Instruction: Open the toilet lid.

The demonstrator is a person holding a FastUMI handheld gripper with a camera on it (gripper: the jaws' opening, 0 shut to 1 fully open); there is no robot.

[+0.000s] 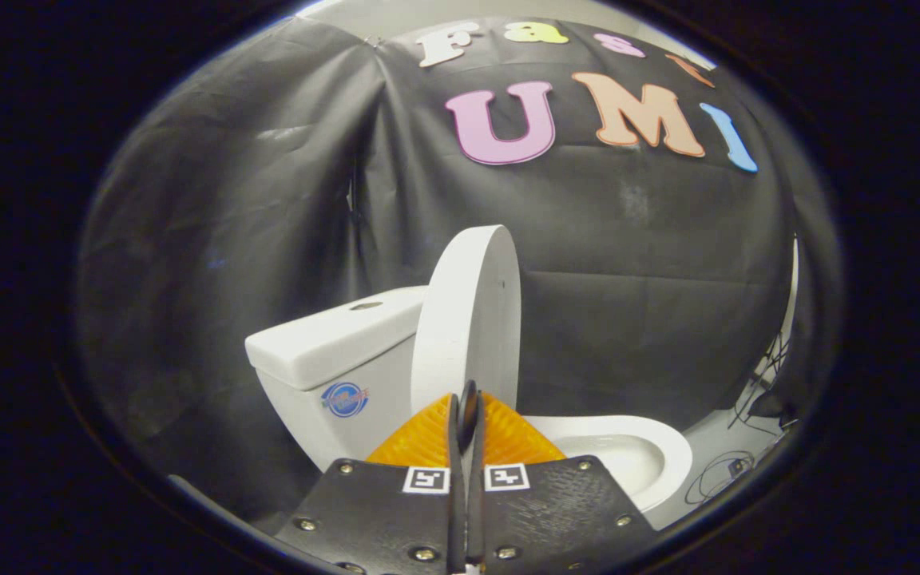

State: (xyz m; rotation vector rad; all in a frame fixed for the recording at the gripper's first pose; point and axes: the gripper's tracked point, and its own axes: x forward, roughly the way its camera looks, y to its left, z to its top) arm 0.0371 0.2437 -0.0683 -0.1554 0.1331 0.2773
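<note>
White toilet lid (468,319) upright beyond closed tongs (465,403)

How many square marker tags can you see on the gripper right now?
2. One marker tag sits on the left finger's base, the other on the right finger's base, either side of the shut gripper, just before the raised toilet lid. Others may be hidden.
</note>
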